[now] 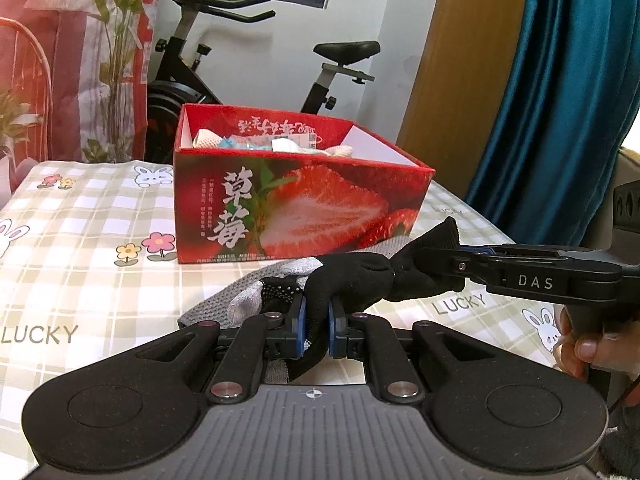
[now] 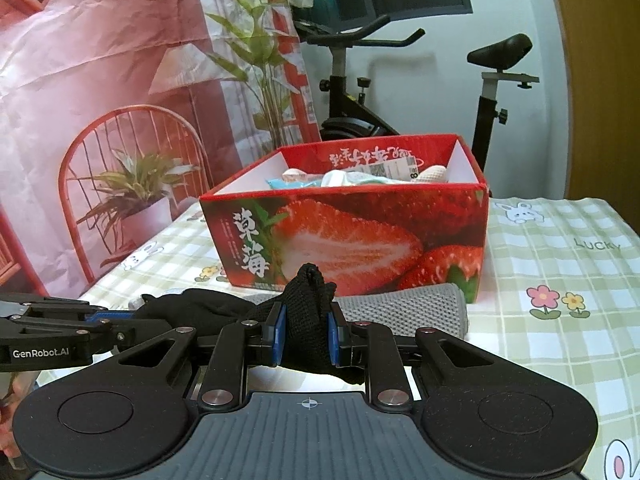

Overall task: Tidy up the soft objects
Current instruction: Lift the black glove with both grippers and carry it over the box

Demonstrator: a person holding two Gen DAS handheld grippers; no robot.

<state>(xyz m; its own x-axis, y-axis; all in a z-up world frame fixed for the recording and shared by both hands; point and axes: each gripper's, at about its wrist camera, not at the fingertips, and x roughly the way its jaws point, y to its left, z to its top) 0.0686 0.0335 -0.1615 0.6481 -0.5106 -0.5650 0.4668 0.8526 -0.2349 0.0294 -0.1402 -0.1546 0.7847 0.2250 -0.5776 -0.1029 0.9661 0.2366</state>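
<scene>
A black knit glove (image 1: 360,276) is held between both grippers just above the table. My left gripper (image 1: 317,320) is shut on one end of it. My right gripper (image 2: 306,330) is shut on the other end (image 2: 308,312); it also shows from the side in the left wrist view (image 1: 444,264). A grey cloth (image 2: 404,312) lies on the table under the glove, touching the front of the box. The red strawberry box (image 1: 304,204) stands behind, open-topped, with several light soft items (image 2: 348,178) inside.
The table has a green checked cloth (image 1: 80,240) with rabbits and flowers. An exercise bike (image 1: 240,60) stands behind the table. A teal curtain (image 1: 568,100) hangs at the right. A printed backdrop (image 2: 100,80) is on the left.
</scene>
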